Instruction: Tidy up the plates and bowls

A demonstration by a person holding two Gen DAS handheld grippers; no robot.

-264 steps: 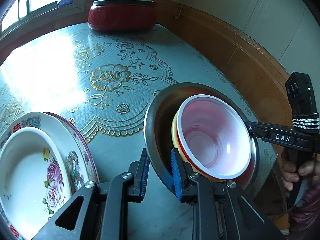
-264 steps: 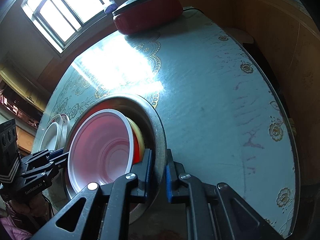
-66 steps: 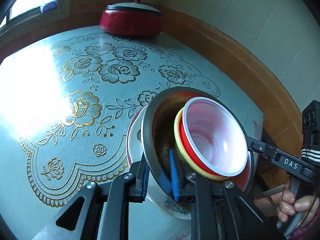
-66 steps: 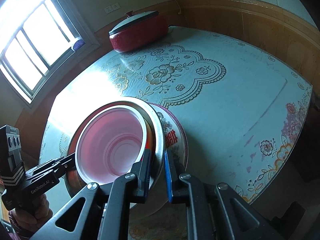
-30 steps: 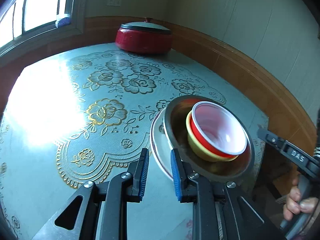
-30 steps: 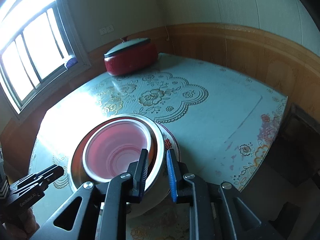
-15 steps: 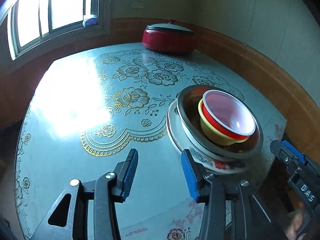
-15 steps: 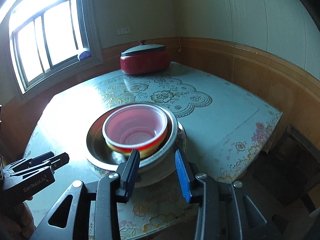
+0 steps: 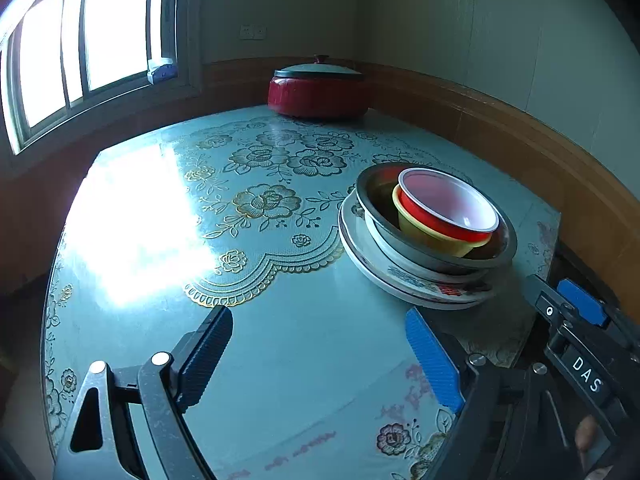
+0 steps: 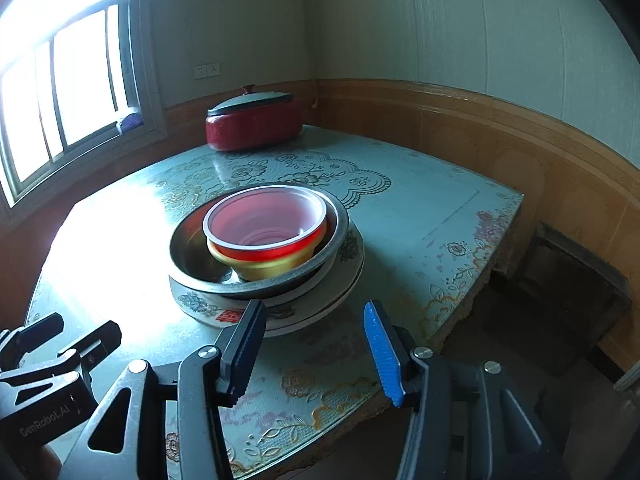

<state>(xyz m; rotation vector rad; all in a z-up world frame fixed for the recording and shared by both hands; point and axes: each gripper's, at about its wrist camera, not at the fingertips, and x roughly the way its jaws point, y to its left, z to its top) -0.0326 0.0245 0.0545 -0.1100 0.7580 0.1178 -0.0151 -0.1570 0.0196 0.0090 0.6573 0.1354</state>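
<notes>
Left wrist view is showing the stack of dishes sitting free on the bench (image 9: 280,360), where a second ago the left gripper (image 9: 320,354) was clamped on the rim of the steel bowl (image 9: 508,248). Both grippers are now standing back from the stack, and more of the room is coming into sight than before.

The left gripper's jaws are spreading wide with only bare tablecloth between them, touching nothing. The right gripper (image 10: 316,354) is opening too, less widely, and its jaws are likewise gripping nothing, with the stack just beyond its fingertips.

The stack is resting near the bench's right front corner: a red bowl (image 9: 448,210) with a white rim is nesting in a yellow bowl (image 9: 432,236), both are sitting inside the steel bowl, and that is lying on a pile of flowered plates (image 9: 404,280). A red lidded pot (image 9: 318,90) is standing at the far edge of the bench, well apart from the stack, below the window (image 9: 80,48).
</notes>
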